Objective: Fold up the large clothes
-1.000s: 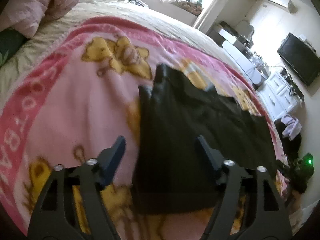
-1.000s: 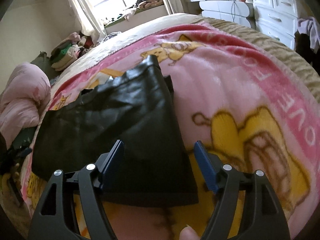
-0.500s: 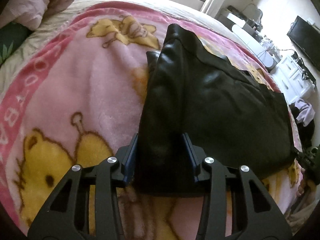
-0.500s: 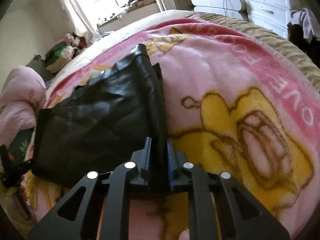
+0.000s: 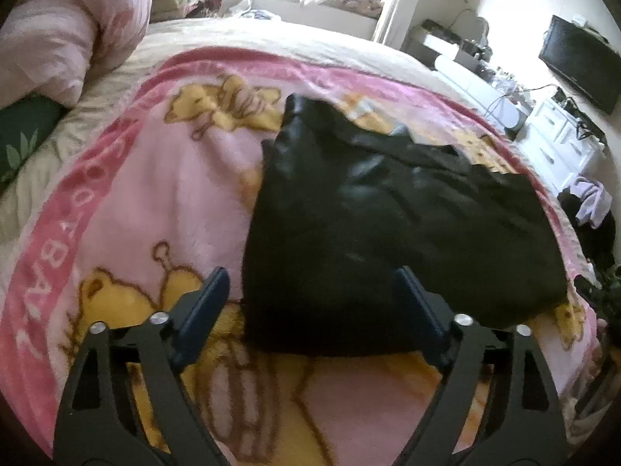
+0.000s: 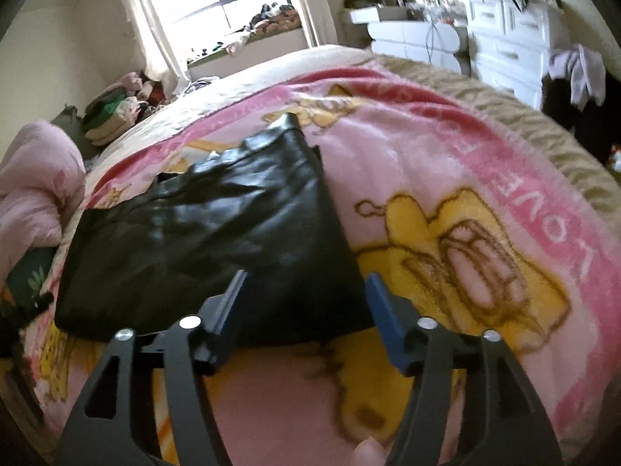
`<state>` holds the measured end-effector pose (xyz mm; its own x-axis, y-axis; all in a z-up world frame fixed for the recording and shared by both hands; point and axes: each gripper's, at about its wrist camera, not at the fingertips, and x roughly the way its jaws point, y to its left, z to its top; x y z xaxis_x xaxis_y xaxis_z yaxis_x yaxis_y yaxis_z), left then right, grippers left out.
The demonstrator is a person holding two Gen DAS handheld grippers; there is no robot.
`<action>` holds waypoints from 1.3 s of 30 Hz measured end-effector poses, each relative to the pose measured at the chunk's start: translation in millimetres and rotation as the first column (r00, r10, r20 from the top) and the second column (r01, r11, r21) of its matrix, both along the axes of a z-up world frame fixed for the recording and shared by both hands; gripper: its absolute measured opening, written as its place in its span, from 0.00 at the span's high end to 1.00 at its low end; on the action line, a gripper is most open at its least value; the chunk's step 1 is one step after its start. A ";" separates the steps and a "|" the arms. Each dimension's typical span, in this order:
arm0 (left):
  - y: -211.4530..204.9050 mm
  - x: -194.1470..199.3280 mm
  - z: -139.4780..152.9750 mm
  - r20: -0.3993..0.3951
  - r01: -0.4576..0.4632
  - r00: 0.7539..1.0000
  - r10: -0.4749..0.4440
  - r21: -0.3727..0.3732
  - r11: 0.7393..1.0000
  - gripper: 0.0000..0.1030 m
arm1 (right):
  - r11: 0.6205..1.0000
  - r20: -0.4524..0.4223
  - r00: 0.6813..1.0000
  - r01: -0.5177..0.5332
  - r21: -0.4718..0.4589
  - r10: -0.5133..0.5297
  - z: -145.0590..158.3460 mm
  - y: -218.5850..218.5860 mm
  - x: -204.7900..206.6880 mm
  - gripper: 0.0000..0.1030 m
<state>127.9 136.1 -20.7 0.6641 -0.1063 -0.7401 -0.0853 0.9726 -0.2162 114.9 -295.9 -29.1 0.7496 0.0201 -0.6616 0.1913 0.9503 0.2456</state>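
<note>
Both grippers letting go of the folded garment

The left gripper point(image 5: 310, 303) and right gripper point(image 6: 304, 303) were pinching the near edge of the black garment point(image 5: 388, 225) half a second ago; now their jaws are opening and gripping nothing, leaving it lying folded on the pink blanket point(image 5: 163, 202), so this fold is looking finished. The blanket's border is reading "LOVE" point(image 6: 543, 225).

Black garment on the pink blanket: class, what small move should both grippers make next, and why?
Probably bring both grippers down and close on the black garment's near edge to begin another fold. The left gripper and right gripper are opening above that edge, nothing pinched between their fingers, and the garment lies flat on the blanket.
</note>
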 end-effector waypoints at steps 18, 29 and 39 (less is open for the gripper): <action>0.7 -10.3 14.1 0.038 -0.050 0.998 0.049 0.031 0.998 0.09 | 0.977 0.058 0.978 -0.197 -0.080 0.202 27.9 106.4 3.2 0.16; 21.1 4.1 0.2 0.014 -0.101 0.995 0.101 0.025 0.995 0.09 | 0.951 -0.039 0.958 -0.288 -0.113 0.285 11.6 168.8 40.8 0.53; 20.3 45.6 -16.6 -0.025 -0.062 0.998 0.063 0.022 0.998 0.09 | 0.950 -0.187 0.940 -0.303 -0.080 0.285 -41.6 171.3 70.3 0.54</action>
<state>173.5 156.4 -37.3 0.6495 -0.0491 -0.7588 -0.1515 0.9696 -0.1924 185.3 -124.5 -70.6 0.5966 0.1453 -0.7893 -0.0703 0.9892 0.1290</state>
